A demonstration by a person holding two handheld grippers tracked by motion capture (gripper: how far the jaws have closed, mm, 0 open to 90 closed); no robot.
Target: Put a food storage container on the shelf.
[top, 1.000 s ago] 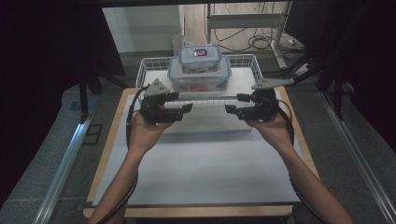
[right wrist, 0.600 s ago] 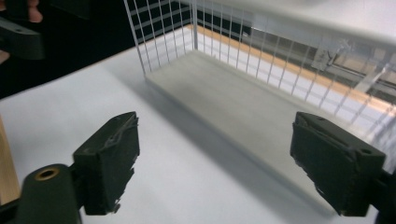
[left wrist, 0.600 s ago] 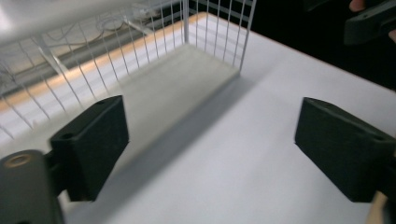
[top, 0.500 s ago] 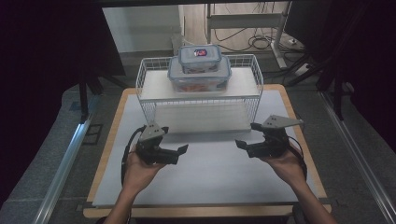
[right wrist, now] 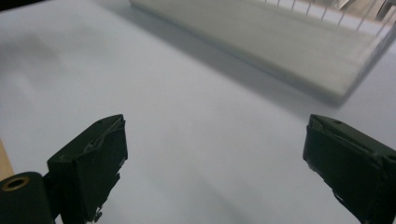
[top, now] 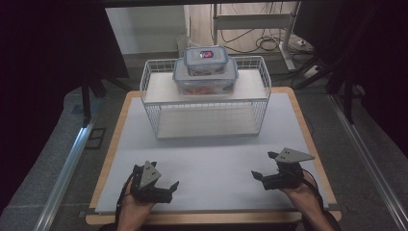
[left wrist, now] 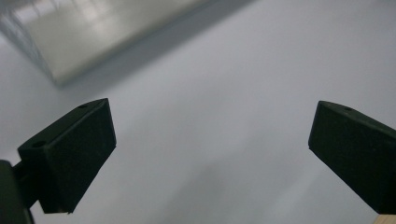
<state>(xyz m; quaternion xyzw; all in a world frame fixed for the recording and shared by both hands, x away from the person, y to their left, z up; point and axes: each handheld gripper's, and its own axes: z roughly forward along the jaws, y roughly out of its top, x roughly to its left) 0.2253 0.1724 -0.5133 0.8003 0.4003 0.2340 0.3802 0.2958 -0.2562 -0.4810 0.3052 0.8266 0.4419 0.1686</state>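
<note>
Grippers are held low over the near edge of the table (top: 288, 120), one in each hand, well apart from each other. Left gripper (top: 169, 188) is seen at the near left with its jaws spread wide, just opened further, and nothing is caught between them (only bare white tabletop is seen past them in the left gripper view). Right gripper (top: 262, 174) is seen at the near right, jaws likewise just opened further and spread wide with nothing between them. Farther back, a white wire rack (top: 153, 103) is stood across the middle of the table, well apart from both grippers. On its upper shelf a large clear lidded container (top: 204, 84) is set, and a smaller lidded container (top: 206, 60) is stacked on top of it, touching. Cables and a metal frame are seen on the floor beyond the table.
</note>
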